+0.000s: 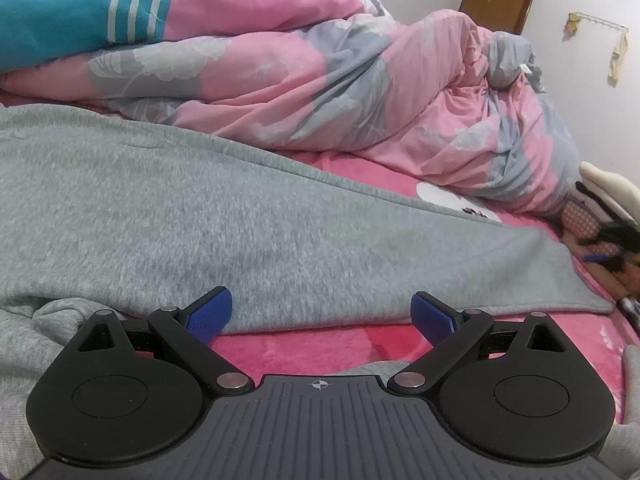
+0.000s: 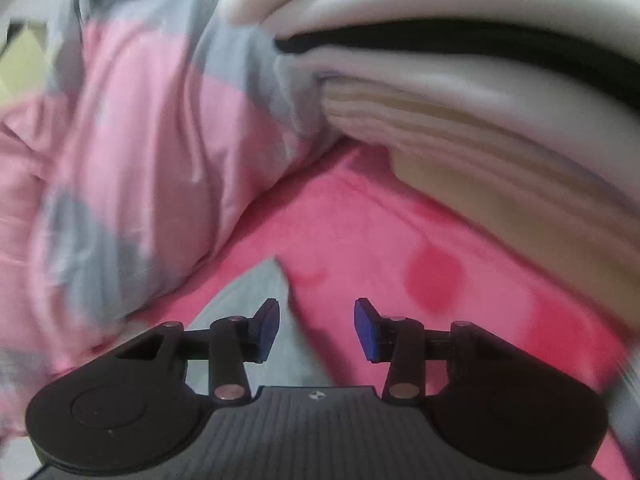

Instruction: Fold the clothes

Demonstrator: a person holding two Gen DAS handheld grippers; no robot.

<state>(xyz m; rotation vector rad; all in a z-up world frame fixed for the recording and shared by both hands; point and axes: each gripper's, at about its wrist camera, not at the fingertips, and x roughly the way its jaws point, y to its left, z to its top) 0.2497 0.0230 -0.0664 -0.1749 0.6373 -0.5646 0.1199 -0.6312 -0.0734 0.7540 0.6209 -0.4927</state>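
Observation:
A grey knit garment (image 1: 200, 216) lies spread over a pink bed sheet (image 1: 320, 344) in the left wrist view. My left gripper (image 1: 322, 316) is open and empty, its blue pads (image 1: 210, 314) just before the garment's near edge. In the blurred right wrist view my right gripper (image 2: 316, 330) is open and empty above the sheet (image 2: 400, 248). A corner of the grey garment (image 2: 264, 320) lies under its left finger. The right gripper also shows far right in the left wrist view (image 1: 616, 248).
A rumpled pink and grey floral duvet (image 1: 360, 92) is heaped along the far side of the bed, with a teal striped cloth (image 1: 80, 4) on it. A stack of folded white and cream clothes (image 2: 460, 112) sits at the right. A wall and brown door (image 1: 500, 0) stand behind.

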